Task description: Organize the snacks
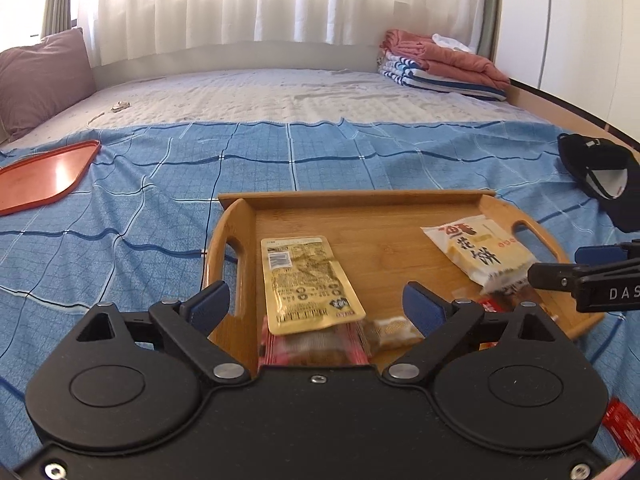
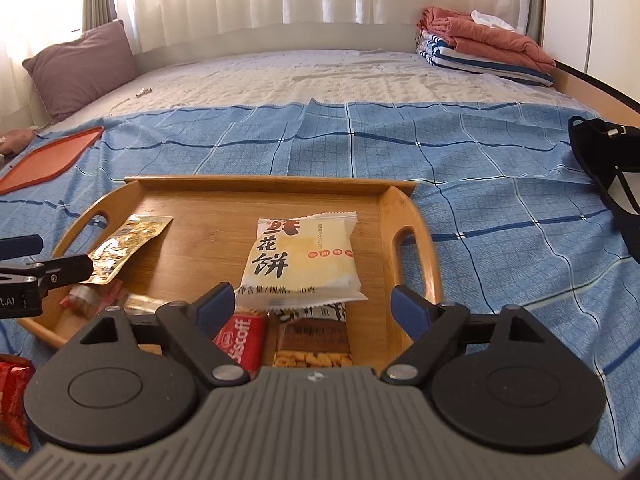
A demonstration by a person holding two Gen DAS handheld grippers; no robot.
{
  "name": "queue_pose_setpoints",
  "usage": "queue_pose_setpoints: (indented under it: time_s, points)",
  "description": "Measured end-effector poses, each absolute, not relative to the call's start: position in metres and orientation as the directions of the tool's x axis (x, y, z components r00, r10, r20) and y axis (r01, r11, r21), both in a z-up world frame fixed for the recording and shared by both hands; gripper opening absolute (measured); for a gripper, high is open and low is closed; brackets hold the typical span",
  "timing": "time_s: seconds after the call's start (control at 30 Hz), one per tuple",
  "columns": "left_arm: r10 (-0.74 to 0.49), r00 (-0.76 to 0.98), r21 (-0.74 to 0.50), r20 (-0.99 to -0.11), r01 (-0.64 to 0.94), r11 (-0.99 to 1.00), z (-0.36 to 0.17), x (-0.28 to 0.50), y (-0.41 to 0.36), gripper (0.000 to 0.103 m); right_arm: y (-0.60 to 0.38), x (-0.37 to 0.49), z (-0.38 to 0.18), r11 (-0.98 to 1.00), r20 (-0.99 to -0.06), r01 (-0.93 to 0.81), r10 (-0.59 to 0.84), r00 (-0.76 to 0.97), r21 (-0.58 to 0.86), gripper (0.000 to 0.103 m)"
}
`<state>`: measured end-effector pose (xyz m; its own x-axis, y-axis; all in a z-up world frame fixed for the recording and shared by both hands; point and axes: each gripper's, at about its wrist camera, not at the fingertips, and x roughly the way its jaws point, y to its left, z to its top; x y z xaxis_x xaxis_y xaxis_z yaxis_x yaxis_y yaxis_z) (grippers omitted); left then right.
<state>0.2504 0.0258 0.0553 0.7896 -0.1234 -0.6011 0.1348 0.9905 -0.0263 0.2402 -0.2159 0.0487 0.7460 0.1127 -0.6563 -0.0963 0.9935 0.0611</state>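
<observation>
One bamboo tray [image 2: 412, 248] with two cut-out handles sits on the blue checked sheet [image 2: 500, 184] of a bed.

Snack packets in the tray, counted across both wrist views: six.
- One gold foil pouch [image 1: 308, 284], flat, on the tray's left half, its near end lying over one pink-wrapped snack [image 1: 320, 350].
- One small pale wrapped piece [image 1: 394, 332], just right of the pink one.
- One white pastry packet [image 2: 302, 258], on the right half, black characters on its front, its near edge overlapping two more packets.
- One red Biscoff packet [image 2: 242, 340] and one brown cracker packet [image 2: 312, 344], side by side at the near rim.

Outside the tray: one red packet [image 2: 14, 400] on the sheet by the near left corner.

Left gripper [image 1: 318, 306]: jaws spread wide over the gold pouch, pinching nothing. Right gripper [image 2: 314, 306]: jaws likewise spread, above the white packet, nothing between the pads.

Elsewhere: one orange plastic tray [image 1: 44, 176] far left, one mauve pillow [image 2: 84, 68], one pile of folded bedding [image 2: 488, 46], one black bag [image 1: 604, 176].
</observation>
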Motion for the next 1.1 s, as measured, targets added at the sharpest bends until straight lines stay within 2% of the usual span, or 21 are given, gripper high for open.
queue_pose_setpoints:
  time_s: [0.6,1.1]
  points:
    - [-0.220,0.788,-0.048,-0.575,0.236,0.971,0.063,0.129,0.007,0.096,-0.231,0.136,0.057,0.993,-0.635,-0.106,0.109,0.765,0.043,0.091]
    - [-0.240,0.737,-0.063,-0.631,0.260,0.964,0.031,0.116,-0.012,0.096,-0.236,0.073,0.029,0.992,-0.639,-0.123,0.087,0.764,-0.013,0.091]
